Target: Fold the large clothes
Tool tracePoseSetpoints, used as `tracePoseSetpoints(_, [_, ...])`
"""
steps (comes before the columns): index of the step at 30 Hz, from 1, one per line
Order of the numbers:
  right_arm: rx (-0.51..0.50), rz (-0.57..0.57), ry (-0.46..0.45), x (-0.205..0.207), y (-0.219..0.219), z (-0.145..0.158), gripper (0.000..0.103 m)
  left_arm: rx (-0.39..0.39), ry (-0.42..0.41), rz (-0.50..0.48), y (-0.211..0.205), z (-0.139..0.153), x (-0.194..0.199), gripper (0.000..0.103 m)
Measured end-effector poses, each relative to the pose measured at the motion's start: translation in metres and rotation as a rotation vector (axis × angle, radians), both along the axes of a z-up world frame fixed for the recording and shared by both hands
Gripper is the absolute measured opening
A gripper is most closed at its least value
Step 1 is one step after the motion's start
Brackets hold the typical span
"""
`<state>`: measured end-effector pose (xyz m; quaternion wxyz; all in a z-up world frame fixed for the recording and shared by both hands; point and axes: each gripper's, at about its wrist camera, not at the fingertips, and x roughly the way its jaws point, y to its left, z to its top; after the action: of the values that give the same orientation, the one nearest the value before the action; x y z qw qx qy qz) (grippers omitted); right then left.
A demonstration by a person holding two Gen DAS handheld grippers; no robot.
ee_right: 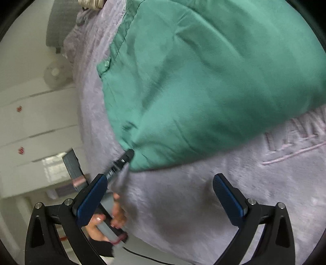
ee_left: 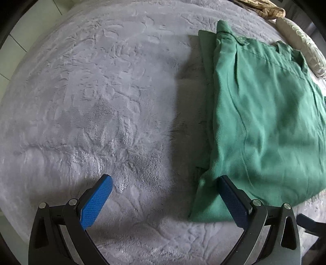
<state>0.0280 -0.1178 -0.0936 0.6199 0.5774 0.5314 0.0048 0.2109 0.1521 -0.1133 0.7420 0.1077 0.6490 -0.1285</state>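
A green garment [ee_left: 264, 114] lies folded into a rough rectangle on the right side of a grey fleece blanket [ee_left: 101, 102]. My left gripper [ee_left: 165, 179] is open just above the blanket. Its right finger [ee_left: 232, 199] sits over the garment's near left corner, and its left finger [ee_left: 97, 201] is over bare fleece. In the right wrist view the green garment [ee_right: 203, 81] fills the top. My right gripper [ee_right: 160, 177] hangs open over the blanket [ee_right: 193, 203], just short of the cloth's edge, holding nothing. The left gripper [ee_right: 124, 159], held by a hand [ee_right: 116, 214], touches the garment's corner.
A knitted tan item [ee_left: 264, 9] and a pale pillow [ee_left: 301, 44] lie at the bed's far right. Floor tiles [ee_left: 18, 40] show past the left edge. A white cabinet [ee_right: 36, 122] and a fan [ee_right: 55, 73] stand beside the bed.
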Motion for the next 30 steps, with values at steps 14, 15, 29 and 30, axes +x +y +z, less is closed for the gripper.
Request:
tracePoseSetpoints(14, [0.166,-0.162,-0.121,0.037,0.025,-0.041,0.103,-0.352,0.111,0.008,0.023,0.022,0.022,0.103])
tracePoseSetpoints(15, [0.172,-0.181,-0.120,0.039,0.025,-0.044,0.103,-0.378,0.131,0.016,0.024,0.022,0.024,0.103])
tracePoseSetpoints(29, [0.209,-0.155,-0.207,0.044,0.007,-0.005,0.009,-0.610,0.330,0.042,-0.021,0.006,0.035,0.103])
tracePoseSetpoints(30, [0.199,-0.141,-0.221,0.045,0.005,0.000,0.009,-0.639,0.343,0.039,-0.029,0.007,0.038,0.103])
